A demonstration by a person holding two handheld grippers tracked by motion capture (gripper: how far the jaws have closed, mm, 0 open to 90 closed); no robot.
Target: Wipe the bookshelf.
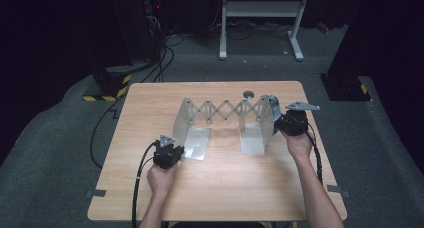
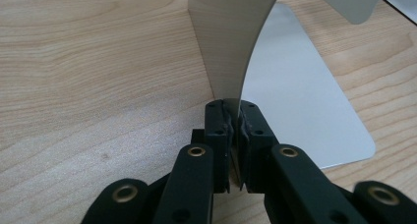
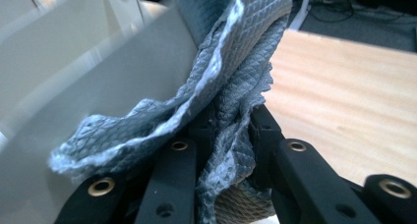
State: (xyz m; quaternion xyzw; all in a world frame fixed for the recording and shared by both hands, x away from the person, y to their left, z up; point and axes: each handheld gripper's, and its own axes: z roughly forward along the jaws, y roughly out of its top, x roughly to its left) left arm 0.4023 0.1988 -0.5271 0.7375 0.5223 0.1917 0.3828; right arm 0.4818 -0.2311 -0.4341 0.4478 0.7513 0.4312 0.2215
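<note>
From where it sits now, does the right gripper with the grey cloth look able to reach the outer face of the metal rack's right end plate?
Probably yes: the right gripper, shut on the grey waffle-weave cloth, sits beside the expandable metal rack's right end plate, nothing between.

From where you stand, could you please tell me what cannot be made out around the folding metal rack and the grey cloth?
- Grey waffle-weave cloth: right gripper view, top edge cuts it off.
- Right gripper: right gripper view, cloth covers its jaw pads.
- Small dark round object behind the expandable metal rack: high view, too small.
</note>
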